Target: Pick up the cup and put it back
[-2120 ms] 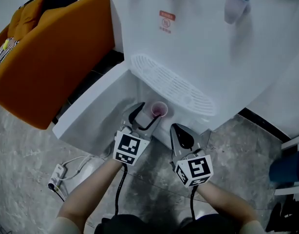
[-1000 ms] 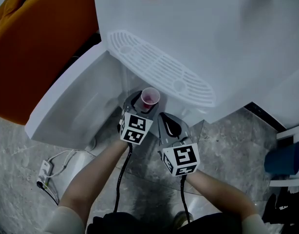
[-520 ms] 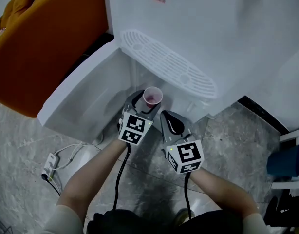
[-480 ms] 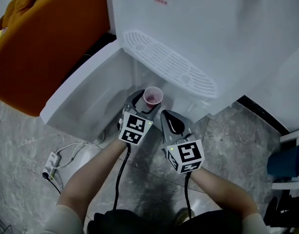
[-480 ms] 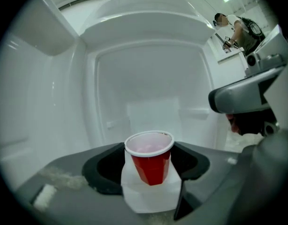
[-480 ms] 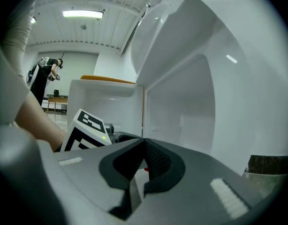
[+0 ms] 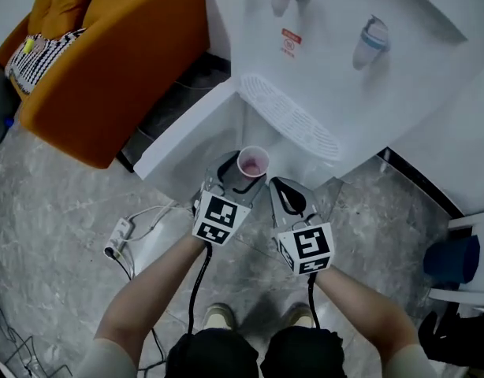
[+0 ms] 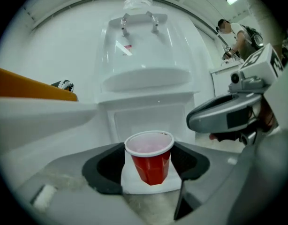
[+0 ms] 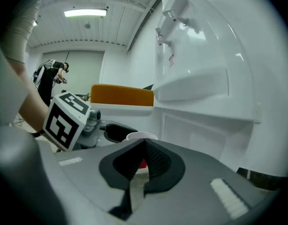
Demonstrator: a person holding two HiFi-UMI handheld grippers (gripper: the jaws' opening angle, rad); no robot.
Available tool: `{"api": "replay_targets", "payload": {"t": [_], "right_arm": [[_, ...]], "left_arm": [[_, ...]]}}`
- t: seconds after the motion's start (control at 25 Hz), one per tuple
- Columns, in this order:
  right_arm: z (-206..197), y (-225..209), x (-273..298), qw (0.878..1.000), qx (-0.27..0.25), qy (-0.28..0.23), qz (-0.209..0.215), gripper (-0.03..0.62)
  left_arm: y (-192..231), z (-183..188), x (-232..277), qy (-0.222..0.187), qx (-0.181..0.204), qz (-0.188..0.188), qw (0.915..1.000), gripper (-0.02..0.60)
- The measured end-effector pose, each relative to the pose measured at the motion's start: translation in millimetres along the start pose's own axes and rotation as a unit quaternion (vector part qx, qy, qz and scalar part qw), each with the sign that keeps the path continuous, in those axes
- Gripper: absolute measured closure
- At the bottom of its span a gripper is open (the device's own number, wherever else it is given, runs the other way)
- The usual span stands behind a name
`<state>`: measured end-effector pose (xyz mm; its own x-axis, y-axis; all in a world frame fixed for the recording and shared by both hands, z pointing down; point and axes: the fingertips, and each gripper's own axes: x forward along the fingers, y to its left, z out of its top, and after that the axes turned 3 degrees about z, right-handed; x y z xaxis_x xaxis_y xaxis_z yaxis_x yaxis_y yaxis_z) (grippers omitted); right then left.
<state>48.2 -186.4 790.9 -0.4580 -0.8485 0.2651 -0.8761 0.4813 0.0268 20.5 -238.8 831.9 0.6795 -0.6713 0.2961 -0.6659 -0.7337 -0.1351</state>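
Note:
A small red cup (image 7: 253, 164) with a white rim hangs in the air in front of the water dispenser (image 7: 344, 69). My left gripper (image 7: 244, 173) is shut on it. In the left gripper view the cup (image 8: 149, 161) stands upright between the two dark pads, which press on its sides. My right gripper (image 7: 286, 190) hovers just right of the cup, shut and holding nothing. In the right gripper view its pads (image 9: 155, 159) meet, and the cup's rim (image 9: 140, 136) peeks over them.
The dispenser's drip tray (image 7: 289, 118) juts out above its open lower compartment (image 7: 196, 132). An orange sofa (image 7: 108, 61) stands at the left. A power strip with cables (image 7: 120, 239) lies on the grey floor. A blue object (image 7: 451, 258) sits at the right edge.
My left gripper has closed round the cup and drawn it back from the dispenser's lower compartment. The right gripper stayed shut beside it. The head has risen, bringing the taps into view.

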Motion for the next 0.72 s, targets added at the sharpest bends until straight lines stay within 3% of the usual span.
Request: {"api": "replay_targets", "payload": {"t": [0.24, 0.36, 0.48, 0.72], "right_arm": [[85, 25, -44, 1.0, 0.024, 0.006, 0.014, 0.591], [137, 27, -72, 0.998, 0.056, 0.015, 0.022, 0.591], [200, 15, -102, 0.996, 0.088, 0.011, 0.017, 0.591], [334, 4, -155, 0.999, 0.037, -0.014, 0.031, 0.591]], "left_arm": [[6, 68, -76, 0.028, -0.006, -0.009, 0.9996, 0.265], [12, 115, -114, 0.042, -0.024, -0.017, 0.9987, 0.265], [13, 173, -148, 0.039, -0.01, -0.036, 0.9985, 0.265], [25, 283, -204, 0.024, 0.023, -0.047, 0.9984, 0.265]]}}
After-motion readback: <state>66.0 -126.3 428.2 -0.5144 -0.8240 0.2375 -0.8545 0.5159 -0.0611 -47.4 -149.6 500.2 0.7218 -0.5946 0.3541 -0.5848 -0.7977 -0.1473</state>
